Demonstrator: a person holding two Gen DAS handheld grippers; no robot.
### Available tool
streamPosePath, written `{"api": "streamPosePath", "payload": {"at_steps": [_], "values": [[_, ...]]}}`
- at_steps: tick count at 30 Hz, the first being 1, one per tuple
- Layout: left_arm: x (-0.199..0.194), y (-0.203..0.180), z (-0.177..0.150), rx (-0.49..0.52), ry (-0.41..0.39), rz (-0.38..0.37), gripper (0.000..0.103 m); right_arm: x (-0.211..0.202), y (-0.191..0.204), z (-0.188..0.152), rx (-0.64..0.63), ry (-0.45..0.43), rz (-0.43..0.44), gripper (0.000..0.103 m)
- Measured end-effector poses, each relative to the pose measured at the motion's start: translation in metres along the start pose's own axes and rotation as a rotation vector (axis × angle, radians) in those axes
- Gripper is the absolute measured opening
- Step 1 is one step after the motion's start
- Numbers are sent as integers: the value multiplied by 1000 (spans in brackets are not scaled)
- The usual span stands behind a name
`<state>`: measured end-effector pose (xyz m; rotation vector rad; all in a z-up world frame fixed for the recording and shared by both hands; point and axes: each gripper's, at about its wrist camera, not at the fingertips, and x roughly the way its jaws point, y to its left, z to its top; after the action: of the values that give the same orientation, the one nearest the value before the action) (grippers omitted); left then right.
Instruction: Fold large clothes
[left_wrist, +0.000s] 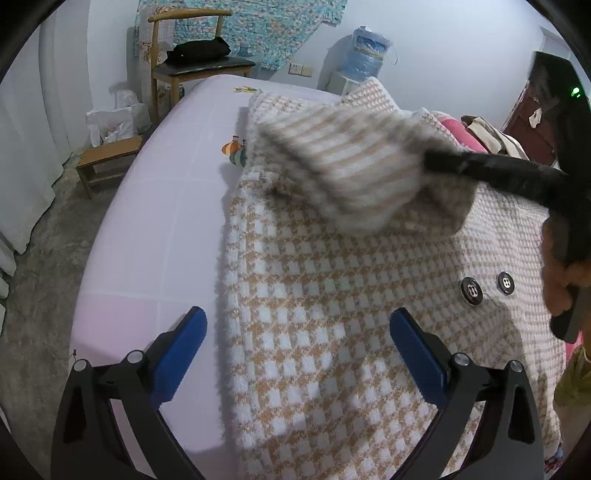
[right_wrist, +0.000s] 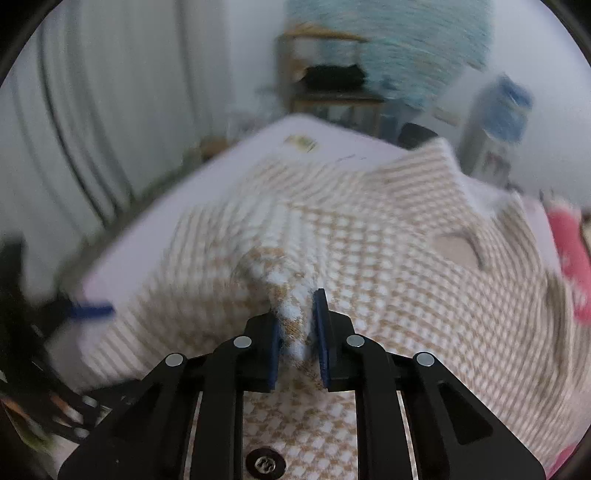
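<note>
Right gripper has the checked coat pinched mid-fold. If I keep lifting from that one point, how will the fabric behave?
Likely floppy: in the right wrist view the checked coat tents up to the right gripper and sags away on all sides. Probably grippy rather than slippery, since the knit looks thick and fuzzy. It may drag on the bed, as most of it lies flat there.

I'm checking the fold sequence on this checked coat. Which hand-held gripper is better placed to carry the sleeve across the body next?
Right. The right hand-held gripper is already shut on the checked coat's sleeve, lifted above the body. The left hand-held gripper is open, holding nothing.
</note>
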<state>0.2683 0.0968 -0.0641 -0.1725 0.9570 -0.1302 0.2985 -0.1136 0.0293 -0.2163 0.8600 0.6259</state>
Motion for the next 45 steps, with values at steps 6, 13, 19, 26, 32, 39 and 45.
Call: {"api": "streamPosePath", "payload": {"at_steps": [6, 13, 19, 26, 32, 39, 45], "values": [[0, 2, 0, 0, 1, 0, 98, -49, -89, -31, 483, -163, 199, 14], [2, -1, 0, 9, 2, 9, 98, -42, -161, -121, 917, -123, 232, 51], [3, -5, 1, 14, 2, 18, 98, -55, -182, -140, 983, -141, 200, 60], [3, 4, 13, -8, 2, 59, 98, -49, -184, -125, 1018, -70, 201, 70], [5, 7, 37, 66, -19, 156, 98, -73, -178, -150, 1028, -21, 272, 81], [27, -3, 54, 225, 8, 284, 98, -109, -200, -137, 946, -50, 9, 79], [41, -3, 60, 267, 27, 330, 98, -70, -238, -111, 857, 42, -124, 50]]}}
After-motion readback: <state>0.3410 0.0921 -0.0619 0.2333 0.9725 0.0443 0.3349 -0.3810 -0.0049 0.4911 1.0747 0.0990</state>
